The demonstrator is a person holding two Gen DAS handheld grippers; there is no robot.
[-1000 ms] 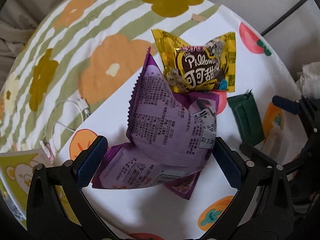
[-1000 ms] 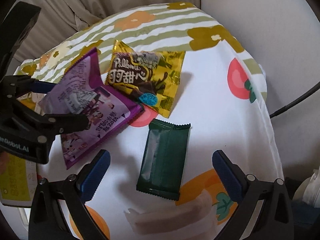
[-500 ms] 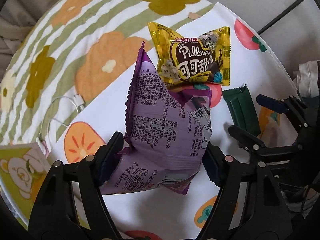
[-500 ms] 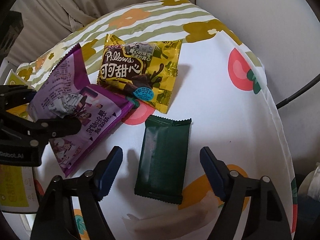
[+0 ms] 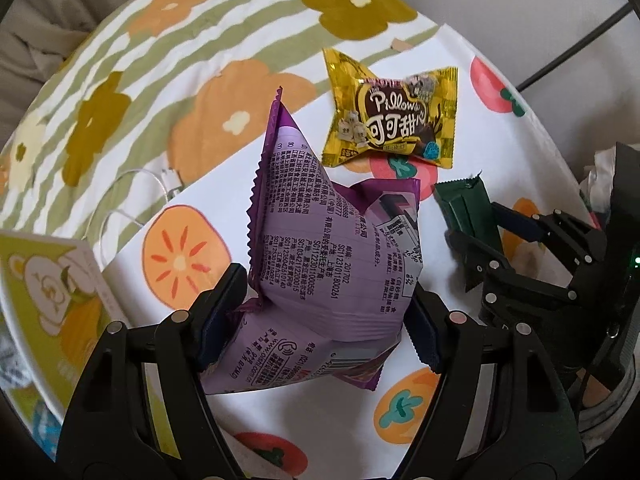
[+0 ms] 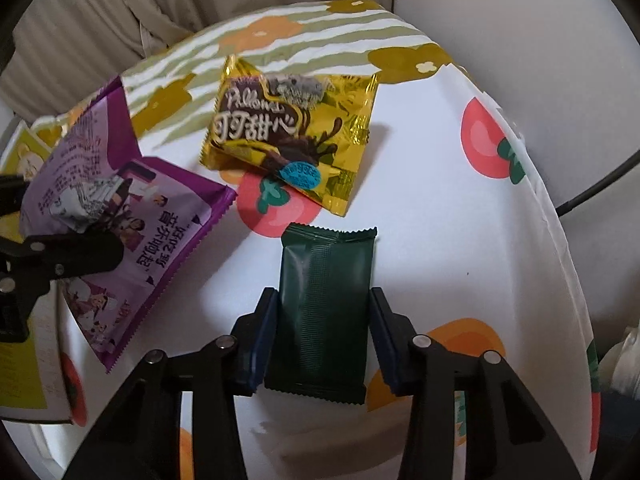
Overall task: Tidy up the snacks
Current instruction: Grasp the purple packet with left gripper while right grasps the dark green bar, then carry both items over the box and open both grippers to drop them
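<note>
My left gripper (image 5: 320,312) is shut on a purple snack bag (image 5: 340,256), which buckles between the pads; the bag also shows at the left of the right wrist view (image 6: 120,216). My right gripper (image 6: 322,340) is shut on a dark green wrapped bar (image 6: 324,312) that lies on the cloth; the bar and that gripper also show at the right of the left wrist view (image 5: 464,208). A yellow Pillows snack packet (image 5: 396,120) lies flat beyond both, free of either gripper, and also shows in the right wrist view (image 6: 292,128).
A round table carries a white fruit-print cloth (image 6: 440,208) over a green striped flower cloth (image 5: 180,60). A white cable (image 5: 132,196) and a yellow-green box (image 5: 52,288) lie at the left. A black cable (image 6: 600,188) runs off the right edge.
Both grippers have closed: the left one onto the purple bag, crumpling it, and the right one moved forward and closed onto the green bar.
</note>
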